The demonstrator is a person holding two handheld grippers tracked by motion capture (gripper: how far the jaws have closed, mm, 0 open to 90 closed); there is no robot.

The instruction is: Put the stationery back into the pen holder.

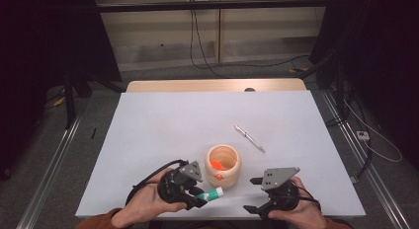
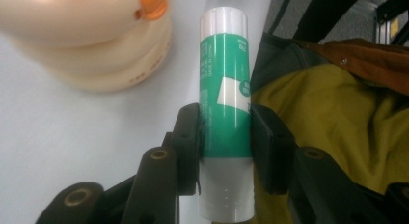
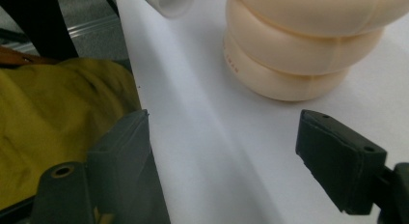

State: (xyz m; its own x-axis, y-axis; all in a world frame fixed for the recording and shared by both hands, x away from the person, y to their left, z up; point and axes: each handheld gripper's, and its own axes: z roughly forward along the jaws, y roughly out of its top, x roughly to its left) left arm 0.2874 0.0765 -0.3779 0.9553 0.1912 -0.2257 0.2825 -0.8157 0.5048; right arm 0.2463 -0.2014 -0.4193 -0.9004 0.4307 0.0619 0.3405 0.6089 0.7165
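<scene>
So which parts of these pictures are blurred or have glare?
Left gripper view: glue stick sharp with a glare streak, holder soft and overexposed. Right gripper view: holder and near jaws blurred. High view: table evenly lit, surroundings dark.

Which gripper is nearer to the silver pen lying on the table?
Right. The right gripper sits at the near edge, below the pen. The left gripper, shut on the glue stick, is farther, beyond the holder.

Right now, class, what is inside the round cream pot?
Something orange lies inside the pot, against its left wall. The pot's near wall hides the bottom, so anything lower stays unseen.
</scene>
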